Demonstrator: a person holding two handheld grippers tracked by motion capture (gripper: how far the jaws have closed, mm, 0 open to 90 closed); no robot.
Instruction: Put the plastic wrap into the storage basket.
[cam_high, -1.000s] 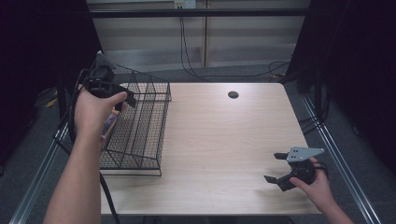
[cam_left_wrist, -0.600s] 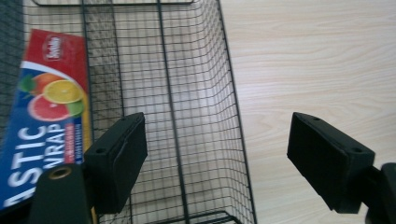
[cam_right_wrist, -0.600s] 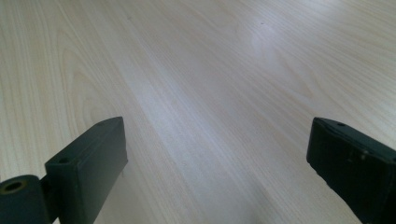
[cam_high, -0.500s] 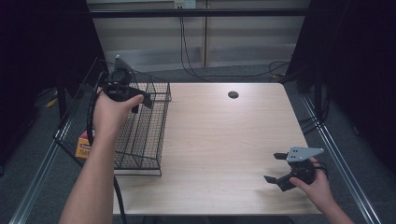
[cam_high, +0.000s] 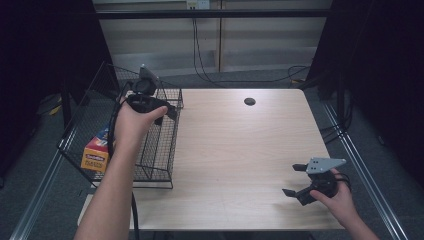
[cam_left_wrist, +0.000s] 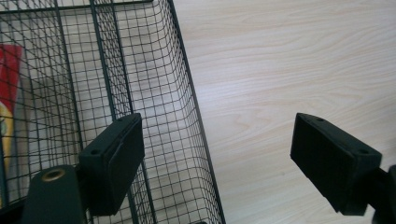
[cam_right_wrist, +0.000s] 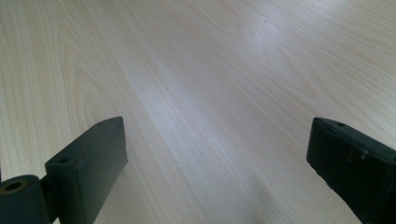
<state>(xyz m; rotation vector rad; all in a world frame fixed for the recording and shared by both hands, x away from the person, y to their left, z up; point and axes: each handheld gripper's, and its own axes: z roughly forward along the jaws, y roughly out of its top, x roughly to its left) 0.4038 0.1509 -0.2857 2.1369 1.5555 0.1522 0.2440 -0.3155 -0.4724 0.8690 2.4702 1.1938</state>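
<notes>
left hand-held gripper (cam_high: 167, 107) wide open, empty, above the wire basket (cam_high: 150, 172) rim — right hand-held gripper (cam_high: 296, 181) likewise, low over the table (cam_high: 235, 150)

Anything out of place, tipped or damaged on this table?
One oddity: the wire basket hangs off the table's left edge and looks tilted, with an orange box lying in its overhanging low side. Both tools, left and right, are open and empty. No spills or damage.

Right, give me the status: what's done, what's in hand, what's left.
Done: an orange and yellow box lies in the black wire basket. In hand: nothing; the left gripper is open over the basket's edge, and the right gripper is open over the light wooden table. Left: nothing visible to pick up.
</notes>
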